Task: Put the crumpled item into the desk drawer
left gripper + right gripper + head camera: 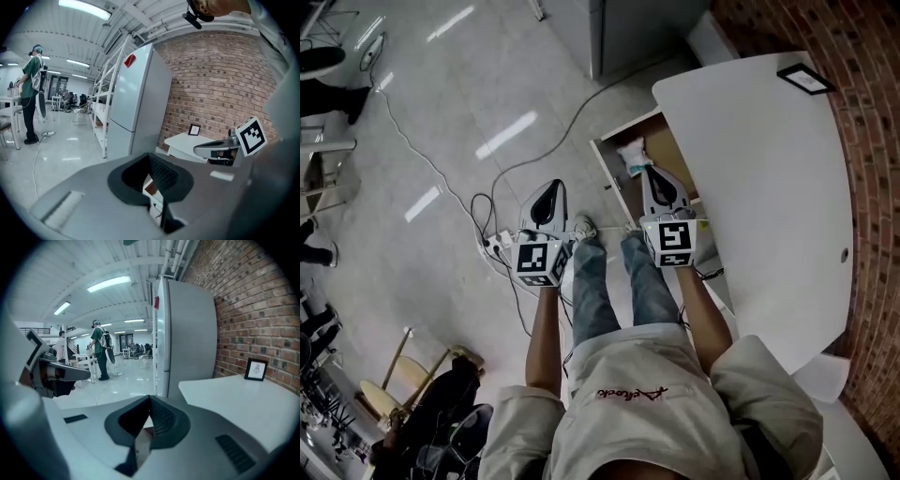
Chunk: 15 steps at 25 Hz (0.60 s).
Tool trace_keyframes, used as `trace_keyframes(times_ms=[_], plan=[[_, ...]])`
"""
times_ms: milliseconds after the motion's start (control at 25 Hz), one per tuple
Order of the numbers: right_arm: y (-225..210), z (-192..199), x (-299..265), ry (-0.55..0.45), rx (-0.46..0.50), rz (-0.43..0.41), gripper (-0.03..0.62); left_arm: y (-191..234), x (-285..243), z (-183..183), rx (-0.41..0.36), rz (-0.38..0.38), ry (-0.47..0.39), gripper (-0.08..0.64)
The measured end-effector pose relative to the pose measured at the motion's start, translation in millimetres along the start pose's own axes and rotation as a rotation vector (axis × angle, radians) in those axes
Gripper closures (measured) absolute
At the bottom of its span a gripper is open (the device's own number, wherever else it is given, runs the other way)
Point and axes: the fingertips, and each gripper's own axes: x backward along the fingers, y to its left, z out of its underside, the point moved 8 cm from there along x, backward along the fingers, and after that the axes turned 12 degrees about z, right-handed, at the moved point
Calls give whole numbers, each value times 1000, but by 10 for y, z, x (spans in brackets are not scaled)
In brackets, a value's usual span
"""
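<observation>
crumpled item (632, 156) in open drawer (669, 156); left tool (550, 187), right tool (652, 173) closed

A red brick wall (877, 187) backs a white desk (769, 187) and tall white refrigerator (187, 338), beside a glossy pale floor (441, 122) under ceiling strip lights (108, 283).

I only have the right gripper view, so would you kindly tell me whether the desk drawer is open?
Observer: Yes. The head view shows the drawer standing open under the white desk.
Operator: Thank you. Where is the crumpled item?
Observer: A crumpled white item lies inside the drawer, just ahead of the right gripper.
Operator: Is the other hand carrying anything?
Observer: No. The left gripper has its fingers together with nothing between them.
</observation>
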Motion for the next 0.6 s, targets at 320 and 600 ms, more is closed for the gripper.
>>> trace_keyframes(times_ms=[320, 600], plan=[[-191, -785, 140, -109, 5, 18, 580, -79, 197, -668, -55, -33, -67, 551], [-325, -1405, 354, -193, 5, 39, 580, -207, 395, -1258, -94, -53, -134, 551]])
